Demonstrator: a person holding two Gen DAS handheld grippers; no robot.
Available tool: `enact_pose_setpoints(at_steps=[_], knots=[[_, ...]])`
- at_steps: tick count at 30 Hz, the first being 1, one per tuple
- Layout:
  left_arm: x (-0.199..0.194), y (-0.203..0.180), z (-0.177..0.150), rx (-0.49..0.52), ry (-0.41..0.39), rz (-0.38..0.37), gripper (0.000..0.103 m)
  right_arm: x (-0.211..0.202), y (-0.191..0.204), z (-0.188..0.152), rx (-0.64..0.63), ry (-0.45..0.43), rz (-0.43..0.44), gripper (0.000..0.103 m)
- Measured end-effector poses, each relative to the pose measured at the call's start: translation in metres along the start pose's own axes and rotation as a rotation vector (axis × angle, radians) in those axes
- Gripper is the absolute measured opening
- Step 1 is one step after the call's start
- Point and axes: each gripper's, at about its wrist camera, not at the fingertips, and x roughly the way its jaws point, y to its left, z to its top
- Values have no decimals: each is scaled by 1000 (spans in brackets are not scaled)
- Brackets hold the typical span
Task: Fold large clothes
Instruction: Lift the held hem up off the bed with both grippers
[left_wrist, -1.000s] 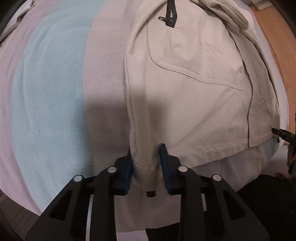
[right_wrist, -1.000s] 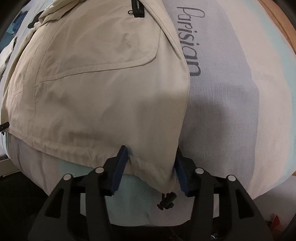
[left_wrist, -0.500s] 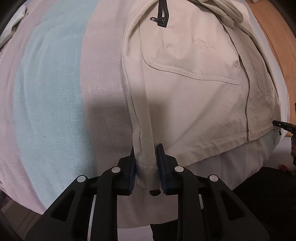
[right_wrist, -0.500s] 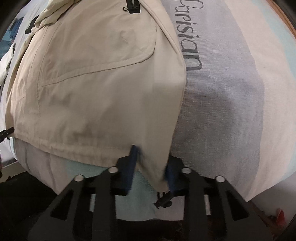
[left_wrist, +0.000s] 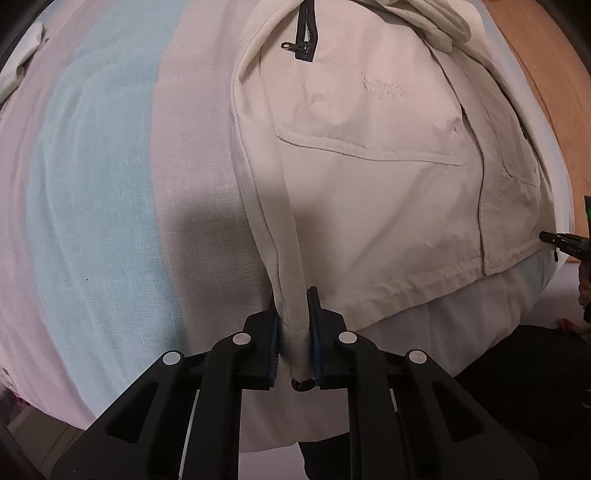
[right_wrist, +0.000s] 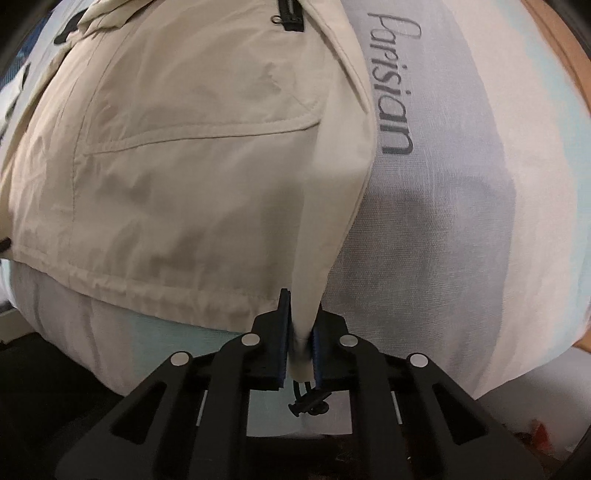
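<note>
Both tongs, left gripper closing and right gripper clamped, pinch the soft, floppy jacket hem corners at 6 o'clock.

The right tool points down at a bed, its blue pads pinching the near right corner of a beige jacket. The cloth rises from the jaws as a taut narrow fold. A black cord toggle hangs just below the pinched hem, between the tool's arms. The jacket lies spread over the left half of the bed, with a stitched pocket flap across its front and a black zipper at the top edge. To its right, the striped grey, cream and pale-blue bedcover bears the grey word "Parisian", running alongside the jacket's edge.
</note>
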Motion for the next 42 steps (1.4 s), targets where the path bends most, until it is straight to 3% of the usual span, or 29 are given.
enact_pose_setpoints(at_steps=[10, 30, 42], knots=[[-19, -1, 9, 25, -14, 1, 11, -18, 3, 22, 36, 34, 12, 8], [-64, -18, 16, 8, -64, -43, 11, -102, 7, 49, 49, -67, 56, 8], [-108, -31, 31, 34, -93, -59, 11, -124, -4, 57, 57, -87, 145, 7]])
